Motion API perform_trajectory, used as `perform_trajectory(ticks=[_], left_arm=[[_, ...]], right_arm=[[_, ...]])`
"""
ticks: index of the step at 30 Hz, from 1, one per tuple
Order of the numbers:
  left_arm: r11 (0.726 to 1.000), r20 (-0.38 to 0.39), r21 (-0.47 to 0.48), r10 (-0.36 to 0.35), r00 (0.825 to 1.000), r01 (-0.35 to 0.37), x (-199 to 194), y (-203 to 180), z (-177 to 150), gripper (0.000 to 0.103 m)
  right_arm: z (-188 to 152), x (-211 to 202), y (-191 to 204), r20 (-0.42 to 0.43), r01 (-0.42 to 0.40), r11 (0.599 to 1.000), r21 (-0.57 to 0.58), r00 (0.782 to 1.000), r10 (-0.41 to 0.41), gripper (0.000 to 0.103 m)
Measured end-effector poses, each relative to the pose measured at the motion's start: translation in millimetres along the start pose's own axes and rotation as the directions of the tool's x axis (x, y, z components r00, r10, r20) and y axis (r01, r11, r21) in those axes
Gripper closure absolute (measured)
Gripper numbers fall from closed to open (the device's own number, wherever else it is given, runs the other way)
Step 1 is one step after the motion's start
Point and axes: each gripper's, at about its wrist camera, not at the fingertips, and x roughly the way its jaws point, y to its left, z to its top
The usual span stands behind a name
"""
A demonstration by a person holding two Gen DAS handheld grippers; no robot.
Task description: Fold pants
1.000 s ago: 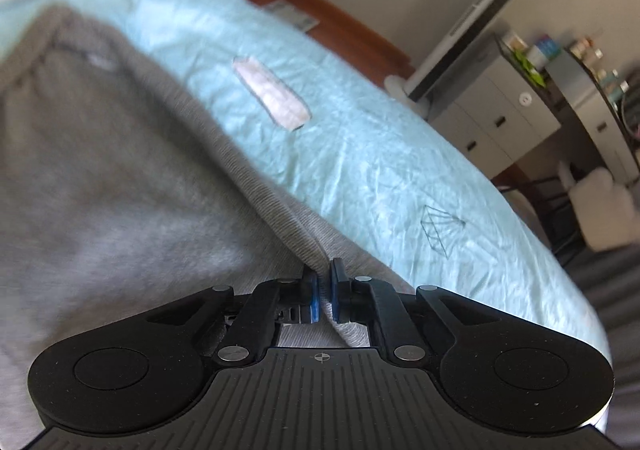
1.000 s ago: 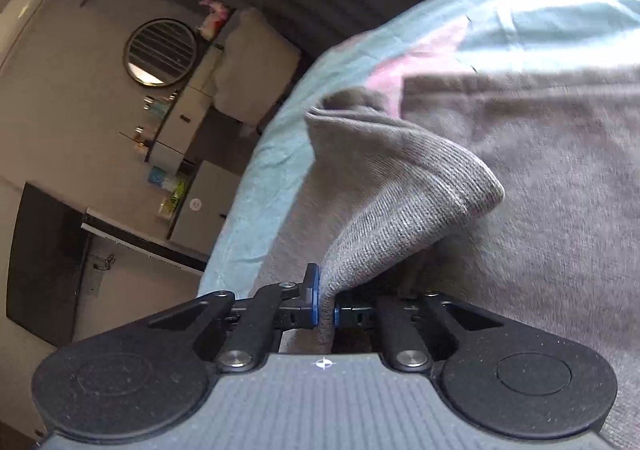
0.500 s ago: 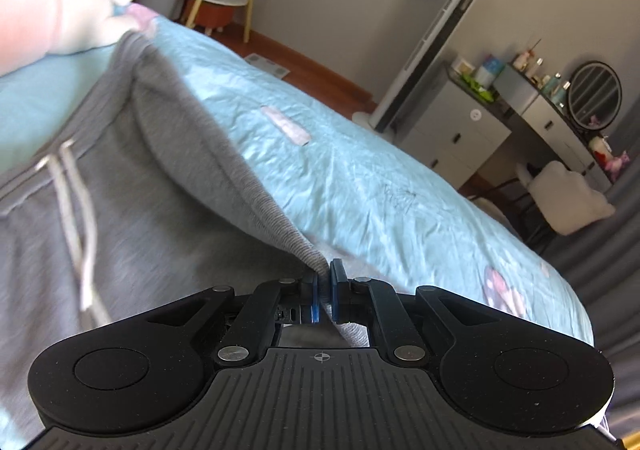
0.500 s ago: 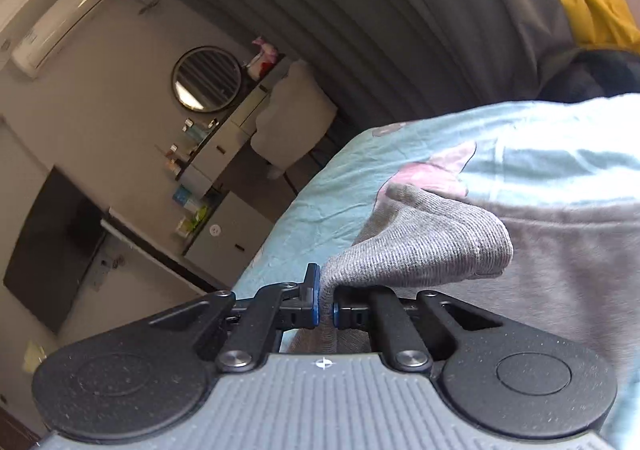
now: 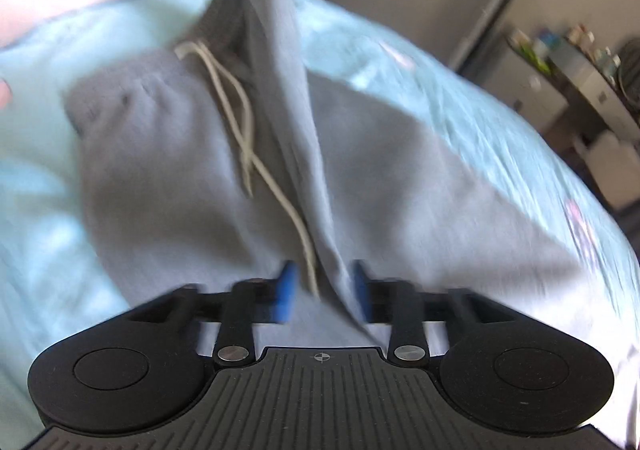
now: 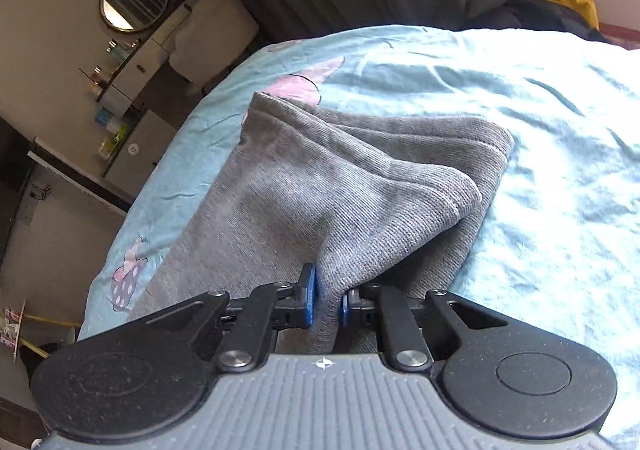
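Where half a second ago the left tongs point(image 5: 322, 292) pinched the waistband, they now gape — the gray pants point(image 5: 360, 170) dropped on the bed point(image 5: 460, 90), one leg over the other. The right tongs point(image 6: 327, 300) still clamp the cuffs, so this fold looks nearly finished.

surface: bed point(image 6: 560, 170) under light blue sheet with pink cartoon prints, fills right and centre of the right wrist frame | on it: grey pants point(image 6: 320, 186), folded layers at frame centre | left wrist frame: pants point(image 5: 168, 154) centre, white drawstring point(image 5: 240, 122) upper centre
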Motion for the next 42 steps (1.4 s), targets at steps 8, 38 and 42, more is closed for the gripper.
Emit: perform_trajectory(ticks=[8, 38, 42], left_arm=[[0.994, 0.063, -0.061, 0.097, 0.993, -0.093, 35.5, 12.2, 66.8, 0.025], [0.971, -0.002, -0.228, -0.068, 0.998, 0.066, -15.9, 119.6, 6.3, 0.076], [0.968, 0.080, -0.248, -0.016, 0.997, 0.036, -26.1, 121.7, 18.2, 0.044]], right_arm=[[-1.2, 4.4, -0.9, -0.049, 0.003, 1.000, 0.017, 0.999, -0.002, 0.077], [38.6, -10.6, -0.7, 0.055, 0.096, 0.975, -0.200, 0.995, -0.087, 0.091], [32.7, -8.7, -17.1, 0.012, 0.038, 0.994, -0.098, 0.999, -0.037, 0.081]])
